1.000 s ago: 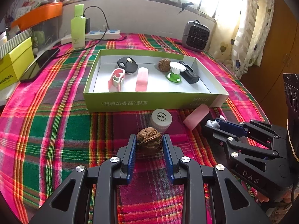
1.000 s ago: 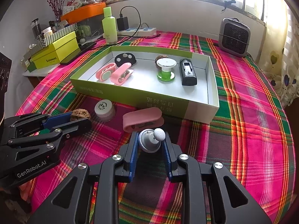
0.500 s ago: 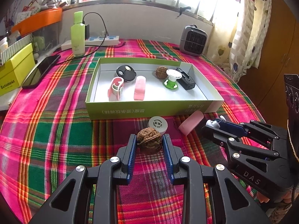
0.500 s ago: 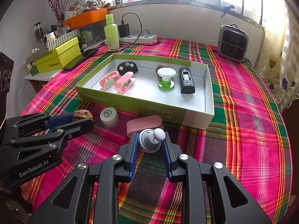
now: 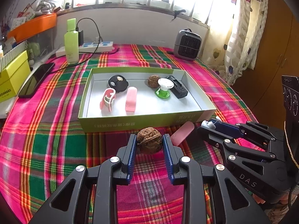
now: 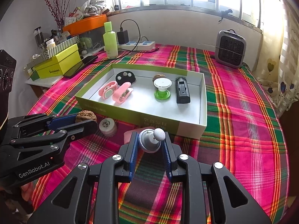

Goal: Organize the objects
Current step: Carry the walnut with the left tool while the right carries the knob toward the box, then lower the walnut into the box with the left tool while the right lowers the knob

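My left gripper [image 5: 149,137] is shut on a brown walnut [image 5: 149,143], held just above the plaid cloth in front of the green box [image 5: 115,126]. My right gripper [image 6: 151,134] is shut on a grey knob with a white ball tip [image 6: 152,140], also near the box's front wall [image 6: 130,114]. Each gripper shows in the other's view: the right one [image 5: 203,126] to the right, the left one [image 6: 91,120] to the left with the walnut [image 6: 86,115]. A white-capped jar [image 6: 108,125] and a pink clip [image 5: 182,133] lie on the cloth between them.
The box holds a black disc [image 5: 118,81], two pink clips [image 5: 107,99], a second walnut [image 5: 152,80], a green-and-white spool [image 5: 163,88] and a black block [image 5: 177,88]. A green bottle [image 5: 71,43], power strip, phone and yellow box stand at the back left, a small heater [image 5: 186,45] at the back right.
Both grippers have risen slightly with their objects still held. In the left wrist view the box sits lower in the picture and the white-capped jar is now hidden behind the walnut.
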Tool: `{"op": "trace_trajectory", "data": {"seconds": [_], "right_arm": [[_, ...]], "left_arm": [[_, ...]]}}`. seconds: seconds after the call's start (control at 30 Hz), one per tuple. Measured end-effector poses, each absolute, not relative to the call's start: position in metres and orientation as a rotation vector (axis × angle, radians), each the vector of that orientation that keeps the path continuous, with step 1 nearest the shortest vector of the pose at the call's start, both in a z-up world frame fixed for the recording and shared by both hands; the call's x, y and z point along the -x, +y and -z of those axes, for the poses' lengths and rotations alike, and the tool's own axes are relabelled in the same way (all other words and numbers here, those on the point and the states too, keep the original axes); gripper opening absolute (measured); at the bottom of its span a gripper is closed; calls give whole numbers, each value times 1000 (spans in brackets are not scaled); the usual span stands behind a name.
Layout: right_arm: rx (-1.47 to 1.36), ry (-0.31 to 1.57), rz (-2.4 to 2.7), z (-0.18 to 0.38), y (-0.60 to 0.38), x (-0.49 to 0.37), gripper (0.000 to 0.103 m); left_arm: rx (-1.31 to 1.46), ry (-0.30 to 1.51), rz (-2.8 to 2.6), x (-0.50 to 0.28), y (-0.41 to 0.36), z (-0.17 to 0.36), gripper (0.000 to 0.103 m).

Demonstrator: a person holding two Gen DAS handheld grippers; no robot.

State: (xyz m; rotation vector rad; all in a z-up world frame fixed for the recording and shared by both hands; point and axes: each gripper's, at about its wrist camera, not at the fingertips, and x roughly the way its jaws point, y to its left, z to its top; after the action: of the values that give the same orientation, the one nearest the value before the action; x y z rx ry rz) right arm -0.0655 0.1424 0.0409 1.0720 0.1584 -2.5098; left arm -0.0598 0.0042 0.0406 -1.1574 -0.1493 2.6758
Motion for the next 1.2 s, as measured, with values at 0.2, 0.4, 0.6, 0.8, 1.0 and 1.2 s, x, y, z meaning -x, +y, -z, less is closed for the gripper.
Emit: {"op": "trace_trajectory", "data": {"seconds": [0.2, 0.4, 0.6, 0.8, 1.0, 1.2], "right_arm": [[-1062, 147, 2523, -45, 146, 75, 26], [-1065, 147, 2527, -46, 147, 82, 26], [-1070, 143, 2528, -46, 149, 90, 26], [-1079, 150, 2528, -47, 150, 107, 26], [-1096, 157, 2524, -42, 150, 120, 26], [-1126, 177, 2516, -35, 148, 134, 26]], "left_arm": [[1155, -155, -2671, 71, 6, -44, 26], [1160, -168, -2658, 84, 9, -45, 26], [1174, -171, -2641, 98, 13, -45, 26], [1182, -163, -2637, 111, 16, -44, 26], [1200, -160, -2627, 126, 18, -40, 26], [1221, -143, -2618, 142, 22, -35, 26]]}}
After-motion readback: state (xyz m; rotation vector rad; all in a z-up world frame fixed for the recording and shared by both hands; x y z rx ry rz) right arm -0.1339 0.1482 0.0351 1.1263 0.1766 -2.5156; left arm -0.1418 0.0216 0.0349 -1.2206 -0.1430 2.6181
